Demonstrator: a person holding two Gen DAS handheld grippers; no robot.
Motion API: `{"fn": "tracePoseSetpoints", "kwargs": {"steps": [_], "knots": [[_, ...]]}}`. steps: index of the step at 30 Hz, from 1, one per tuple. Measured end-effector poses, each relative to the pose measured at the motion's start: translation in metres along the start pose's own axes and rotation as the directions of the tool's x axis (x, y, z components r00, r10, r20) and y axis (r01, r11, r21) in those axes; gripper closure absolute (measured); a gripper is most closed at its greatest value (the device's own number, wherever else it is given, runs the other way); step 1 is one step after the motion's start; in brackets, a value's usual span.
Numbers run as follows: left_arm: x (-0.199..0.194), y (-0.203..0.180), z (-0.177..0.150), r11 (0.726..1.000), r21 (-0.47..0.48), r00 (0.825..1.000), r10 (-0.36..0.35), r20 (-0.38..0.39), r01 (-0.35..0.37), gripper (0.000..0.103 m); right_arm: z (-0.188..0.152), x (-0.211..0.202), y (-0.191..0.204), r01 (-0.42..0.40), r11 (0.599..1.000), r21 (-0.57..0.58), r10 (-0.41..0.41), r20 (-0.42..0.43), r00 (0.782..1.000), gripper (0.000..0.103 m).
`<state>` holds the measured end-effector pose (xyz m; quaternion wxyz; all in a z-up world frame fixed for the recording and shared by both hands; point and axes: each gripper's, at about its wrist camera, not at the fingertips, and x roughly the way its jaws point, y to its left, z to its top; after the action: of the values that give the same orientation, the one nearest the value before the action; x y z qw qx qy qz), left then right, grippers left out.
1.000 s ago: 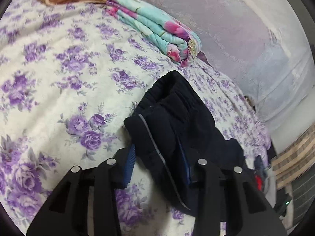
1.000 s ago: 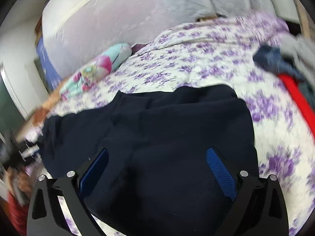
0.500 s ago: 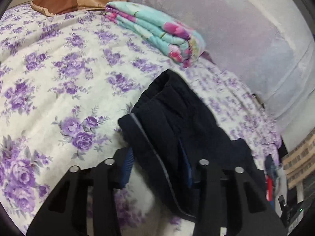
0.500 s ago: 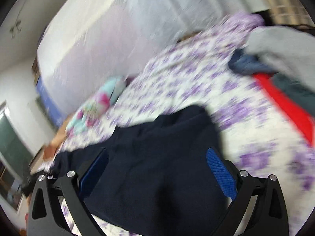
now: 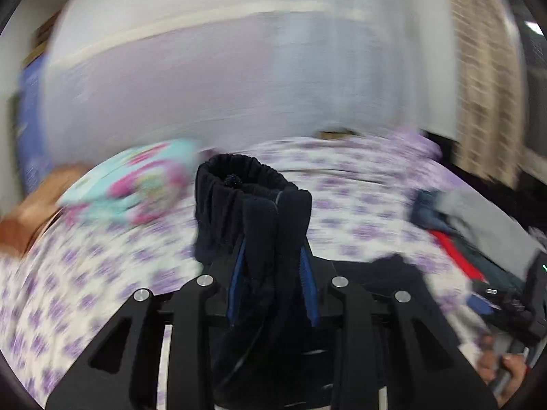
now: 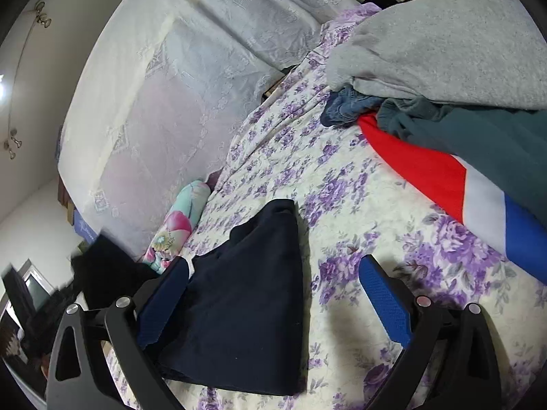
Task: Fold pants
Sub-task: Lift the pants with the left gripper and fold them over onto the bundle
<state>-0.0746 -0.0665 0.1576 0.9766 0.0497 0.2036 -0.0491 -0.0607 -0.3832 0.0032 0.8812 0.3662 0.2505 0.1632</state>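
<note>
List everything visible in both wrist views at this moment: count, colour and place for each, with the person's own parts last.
pants: one, dark navy, lying on the bed, waistband end bunched in the left gripper
bedsheet: one, cream with purple flowers, covering the bed
folded quilt: one, turquoise with pink flowers, at the bed's far edge by the curtain
lace curtain: one, white, hanging beside the bed
grey garment: one, grey, on top of the clothes pile
teal garment: one, dark teal, in the pile under the grey one
striped garment: one, red, white and blue, at the pile's bottom edge
blue garment: one, denim blue, crumpled at the pile's far end
left gripper: black with blue pads, jaws just closing, clamped on the pants
right gripper: black with blue pads, open over the pants
</note>
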Motion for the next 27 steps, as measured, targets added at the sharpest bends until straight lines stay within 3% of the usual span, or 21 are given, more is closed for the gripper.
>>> {"fn": "tracePoseSetpoints", "kwargs": {"steps": [4,6,8,10,12,15,17,19,22,24,27], "knots": [[0.033,-0.106,-0.019,0.972,0.155,0.983,-0.17,-0.069,0.179,0.076,0.005,-0.009,-0.013,-0.074,0.995,0.064,0.072,0.043,0.996,0.003],[0.047,-0.145,-0.039,0.95,0.205,0.97,-0.213,-0.116,0.234,0.077,0.007,-0.016,-0.019,-0.088,0.992,0.089,0.082,0.077,0.994,0.003],[0.06,-0.17,-0.063,0.943,0.241,0.967,-0.196,-0.163,0.231,0.074,0.008,-0.022,-0.022,-0.088,0.991,0.105,0.076,0.109,0.991,0.003],[0.069,-0.178,-0.083,0.931,0.273,0.959,-0.184,-0.217,0.241,0.064,0.008,-0.024,-0.022,-0.084,0.991,0.106,0.072,0.117,0.991,0.003],[0.06,-0.171,-0.09,0.924,0.256,0.945,-0.222,-0.24,0.282,0.031,0.007,-0.021,-0.019,-0.067,0.994,0.091,0.057,0.105,0.993,0.003],[0.028,-0.15,-0.085,0.926,0.227,0.95,-0.272,-0.154,0.302,0.013,0.007,-0.019,-0.017,-0.05,0.996,0.079,0.042,0.099,0.994,0.004],[0.008,-0.129,-0.077,0.938,0.207,0.96,-0.264,-0.089,0.278,0.007,0.006,-0.018,-0.016,-0.041,0.996,0.073,0.033,0.098,0.995,0.003],[-0.001,-0.108,-0.069,0.962,0.181,0.979,-0.203,-0.033,0.205,0.005,0.006,-0.015,-0.014,-0.017,0.998,0.056,0.012,0.088,0.996,0.003],[0.01,-0.075,-0.06,0.99,0.135,0.999,-0.042,-0.017,0.044,0.005,0.005,-0.011,-0.009,0.018,0.999,0.027,-0.019,0.067,0.998,0.003],[0.026,-0.059,-0.062,0.993,0.111,0.998,0.036,-0.054,-0.029,0.005,0.004,-0.009,-0.007,0.037,0.999,0.012,-0.037,0.062,0.997,0.003],[0.069,-0.047,-0.093,0.988,0.14,0.972,0.087,-0.219,-0.057,0.004,0.001,-0.004,-0.002,0.074,0.997,-0.01,-0.073,0.041,0.996,0.003]]}}
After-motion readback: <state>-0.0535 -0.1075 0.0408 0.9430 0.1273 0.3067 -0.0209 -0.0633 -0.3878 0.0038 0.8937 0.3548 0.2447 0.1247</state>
